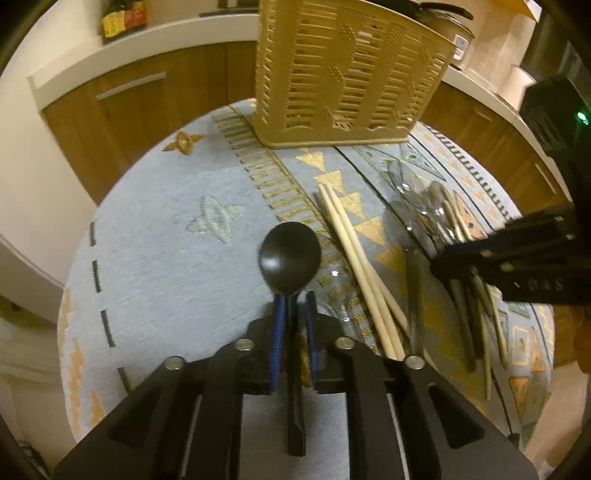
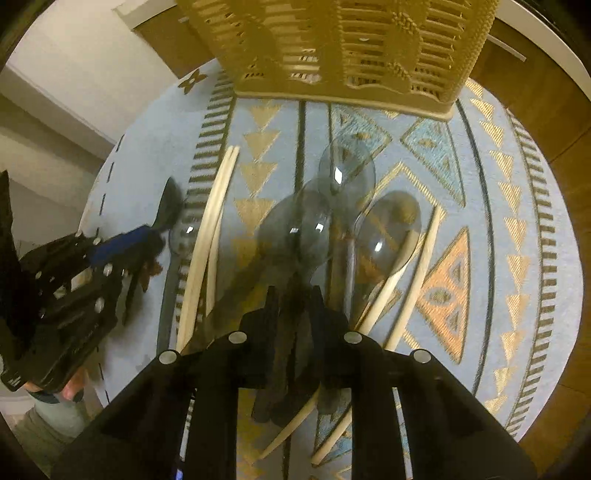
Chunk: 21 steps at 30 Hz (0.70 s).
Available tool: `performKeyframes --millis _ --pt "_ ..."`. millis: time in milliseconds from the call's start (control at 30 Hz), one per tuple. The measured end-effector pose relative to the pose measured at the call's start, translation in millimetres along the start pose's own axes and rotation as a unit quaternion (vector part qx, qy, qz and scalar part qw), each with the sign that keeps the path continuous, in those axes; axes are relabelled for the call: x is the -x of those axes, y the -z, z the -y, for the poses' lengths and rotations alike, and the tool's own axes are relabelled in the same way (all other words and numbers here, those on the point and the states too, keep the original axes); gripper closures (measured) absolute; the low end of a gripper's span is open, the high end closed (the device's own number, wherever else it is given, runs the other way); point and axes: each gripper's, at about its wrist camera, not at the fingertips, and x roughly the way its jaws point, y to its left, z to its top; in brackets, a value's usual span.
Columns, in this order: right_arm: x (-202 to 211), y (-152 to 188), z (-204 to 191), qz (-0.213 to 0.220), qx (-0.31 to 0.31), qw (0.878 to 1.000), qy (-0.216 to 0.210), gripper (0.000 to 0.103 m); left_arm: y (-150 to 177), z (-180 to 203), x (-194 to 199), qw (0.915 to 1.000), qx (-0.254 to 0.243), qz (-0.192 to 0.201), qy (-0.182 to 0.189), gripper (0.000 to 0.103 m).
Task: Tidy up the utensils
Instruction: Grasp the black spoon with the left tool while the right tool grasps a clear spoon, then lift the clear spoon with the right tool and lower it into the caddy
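A black spoon (image 1: 290, 258) lies along my left gripper (image 1: 295, 314), its handle running back between the blue pads. A slit of cloth shows beside the handle, so the jaws stand slightly open around it. From the right wrist view the left gripper (image 2: 147, 236) sits at the far left. My right gripper (image 2: 294, 299) points down into a pile of smoky clear spoons (image 2: 295, 229) and is shut on one dark handle. Pale chopsticks (image 2: 212, 229) lie left of the pile, and more cross under it. A tan slotted basket (image 1: 347, 70) stands upright at the back.
Everything lies on a round table under a blue patterned cloth (image 1: 166, 258). Wooden cabinets (image 1: 122, 110) with a white counter curve behind it. A bottle (image 1: 123, 18) stands on that counter. A person's hand (image 2: 70, 391) holds the left gripper.
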Motion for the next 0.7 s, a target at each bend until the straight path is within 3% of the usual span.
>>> performKeyframes --millis 100,267,333,400,467,600,700 --pt "-1 -6 1 -0.005 -0.006 1.000 0.000 0.088 -6 -2 -2 0.9994 -0.012 -0.025 0.020 0.080" --pt "-1 -5 -6 -0.005 0.012 1.000 0.025 0.089 -15 4 -6 0.9972 -0.046 -0.059 0.006 0.081" --pt "-2 -4 -14 0.001 0.020 0.999 0.040 0.089 -16 8 -8 0.9962 -0.059 -0.060 -0.023 0.097" --pt "-4 -2 -19 0.008 0.023 0.999 0.042 0.090 -15 10 -7 0.9958 -0.064 -0.057 -0.032 0.098" --pt "-3 2 -21 0.017 0.022 0.999 0.035 0.092 -12 7 -4 0.9972 -0.054 -0.045 -0.028 0.098" --pt "11 15 -20 0.057 0.020 0.998 0.010 0.093 -6 -1 20 0.9997 -0.018 0.018 0.003 0.099" --pt "30 24 -20 0.095 0.021 0.995 -0.016 0.093 -4 -5 48 0.9969 0.004 0.075 0.023 0.099"
